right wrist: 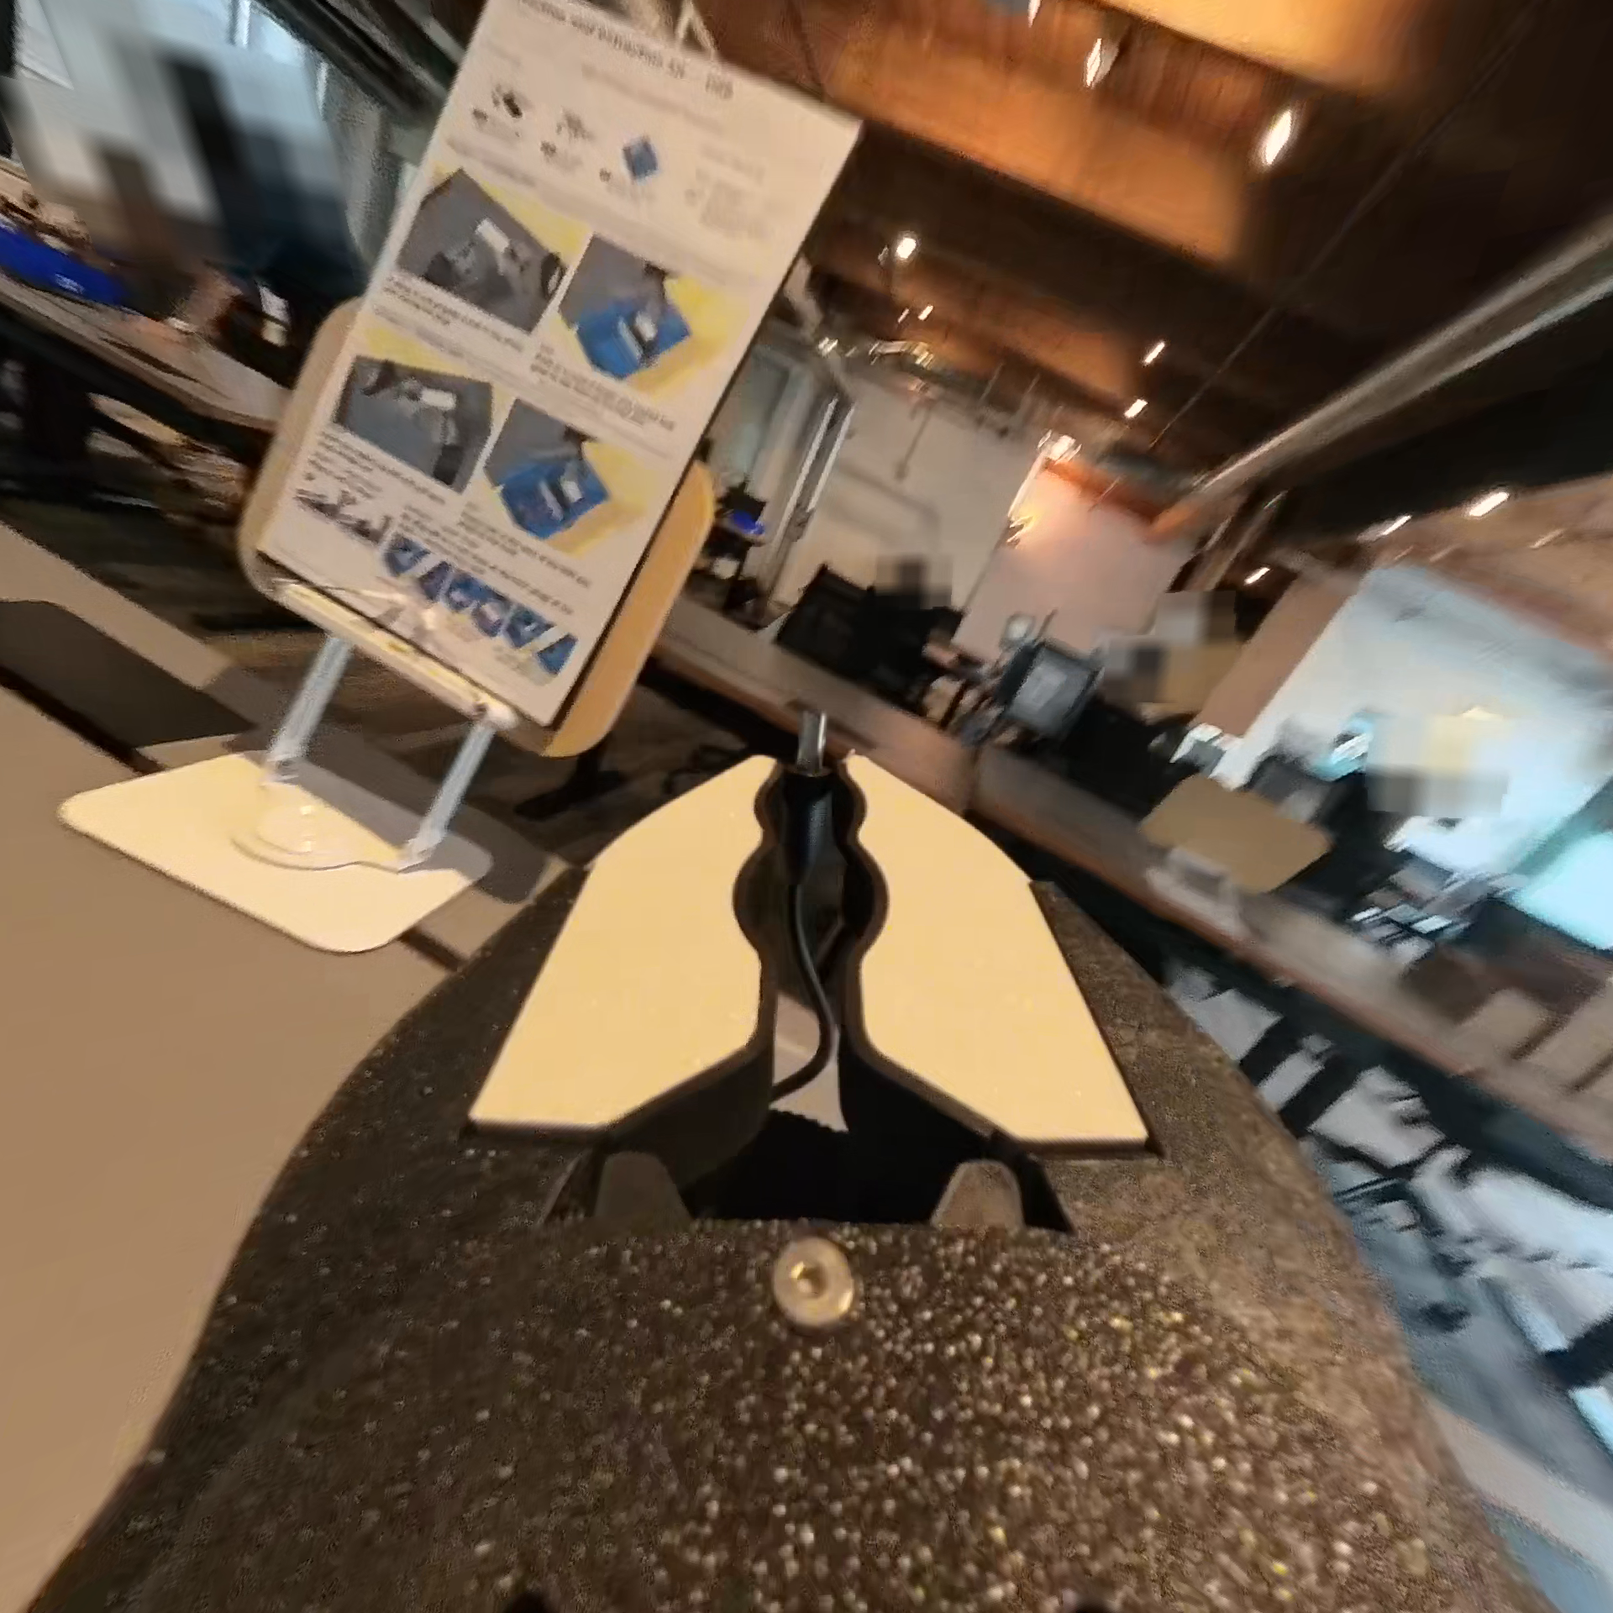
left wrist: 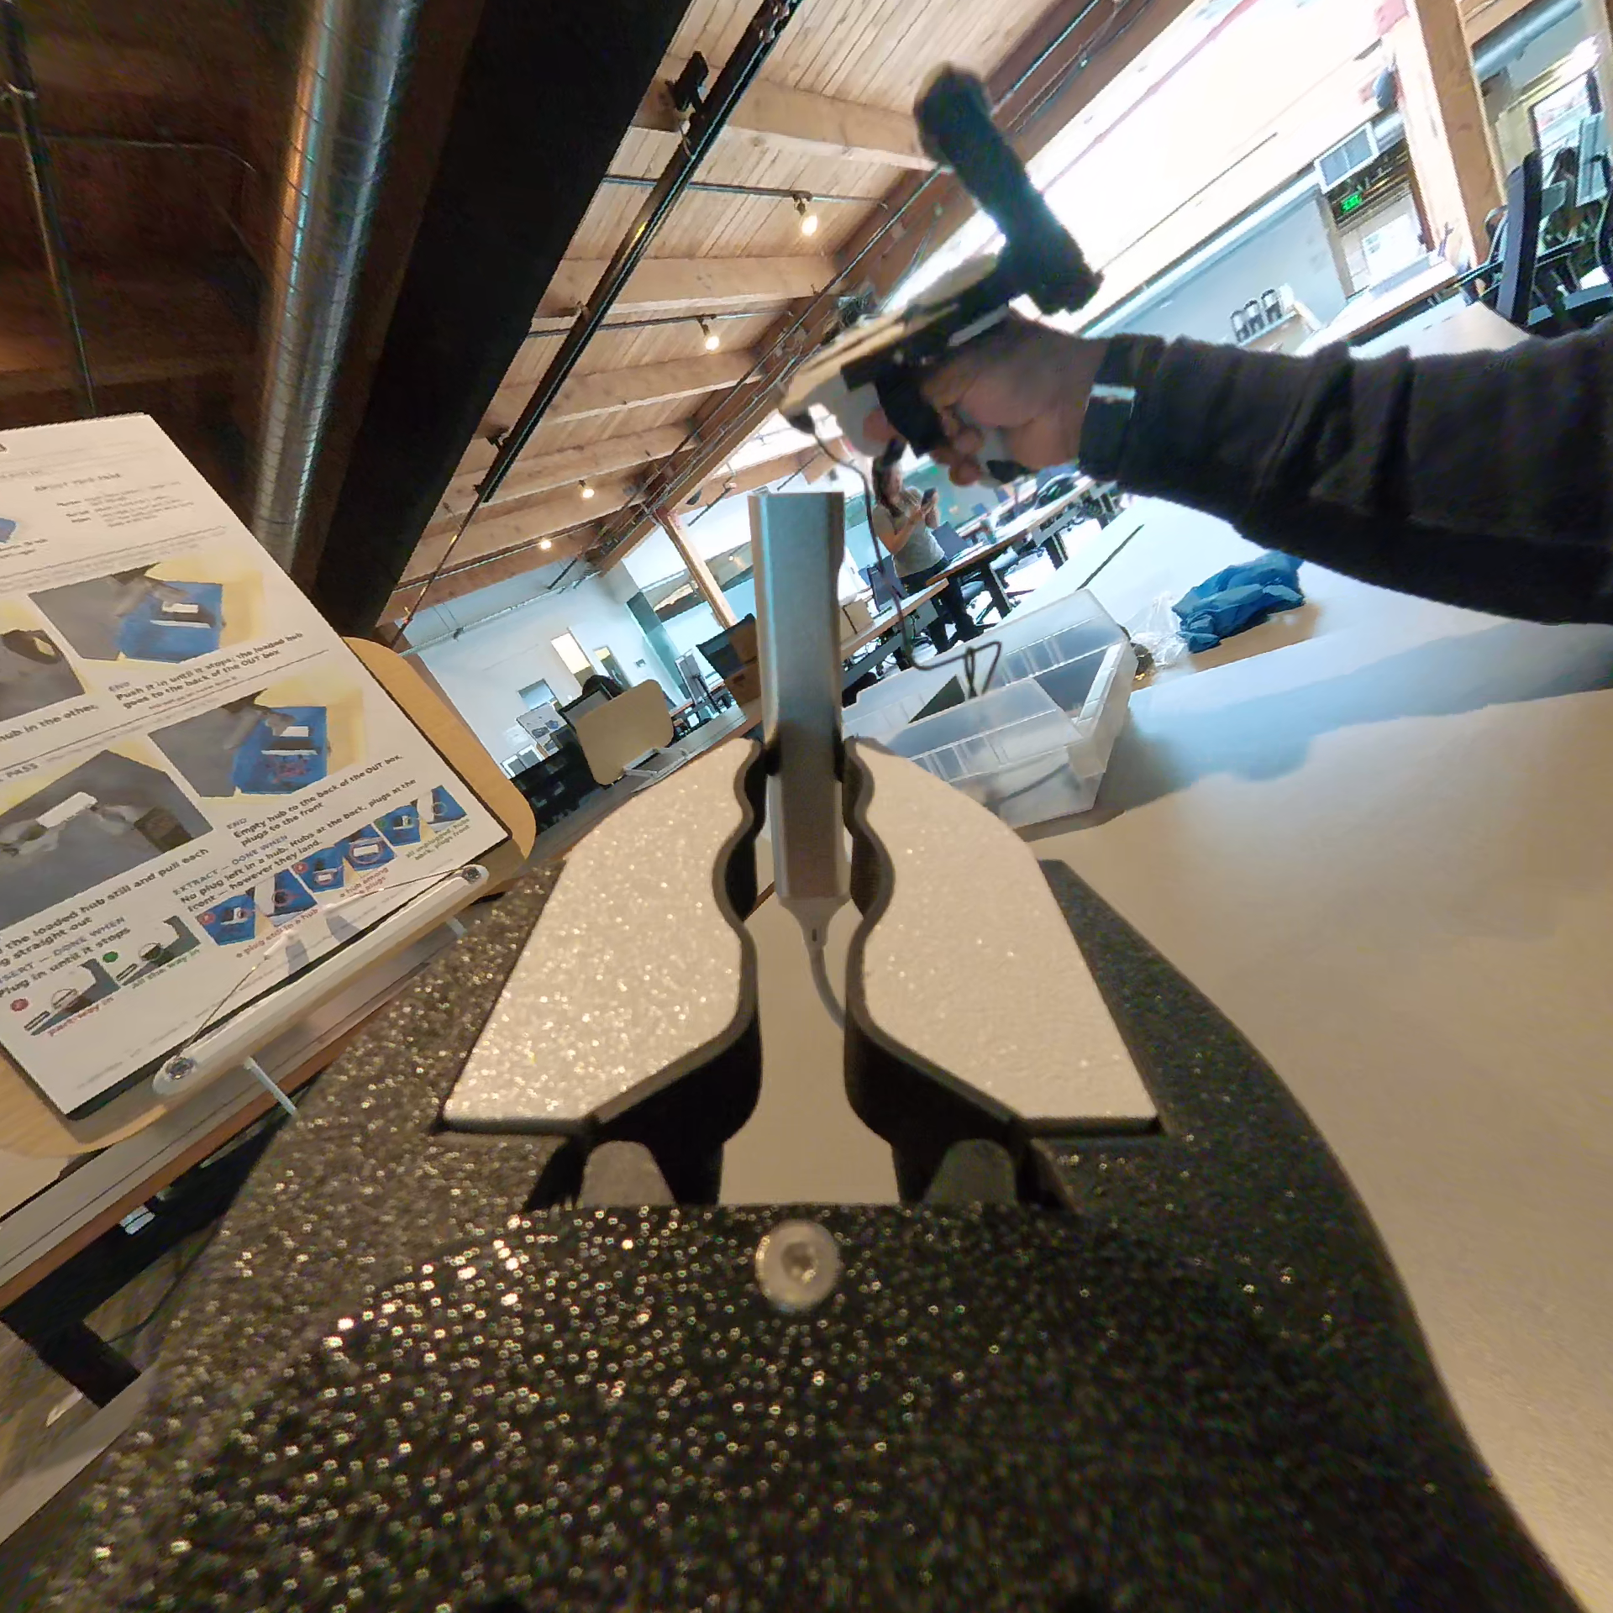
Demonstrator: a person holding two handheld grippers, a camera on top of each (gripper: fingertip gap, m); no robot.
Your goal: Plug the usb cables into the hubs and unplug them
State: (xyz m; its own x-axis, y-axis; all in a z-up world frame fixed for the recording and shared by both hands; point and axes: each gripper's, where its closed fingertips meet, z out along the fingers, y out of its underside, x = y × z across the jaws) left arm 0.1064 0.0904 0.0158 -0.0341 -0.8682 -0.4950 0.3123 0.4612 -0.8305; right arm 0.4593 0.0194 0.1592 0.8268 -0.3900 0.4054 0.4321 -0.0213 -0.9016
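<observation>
My left gripper (left wrist: pixel 805 761) is shut on a silver USB hub (left wrist: pixel 799 663) that stands upright between the fingers, with its white cable (left wrist: pixel 825 982) trailing down toward me. My right gripper (right wrist: pixel 812 772) is shut on a black USB cable plug (right wrist: pixel 807 816); its metal tip (right wrist: pixel 813 729) sticks out past the fingertips and the black cable (right wrist: pixel 812 1030) runs back between the fingers. In the left wrist view the right gripper (left wrist: pixel 807 410) shows above and to the right of the hub, held by a hand in a dark sleeve (left wrist: pixel 1344 471), apart from the hub.
An instruction sheet on a wooden stand (left wrist: pixel 201 751) is at the left; it also shows in the right wrist view (right wrist: pixel 559 367) on a white base (right wrist: pixel 271 842). A clear plastic bin (left wrist: pixel 1004 707) sits on the grey table (left wrist: pixel 1309 916) behind the hub. A blue cloth (left wrist: pixel 1239 602) lies farther right.
</observation>
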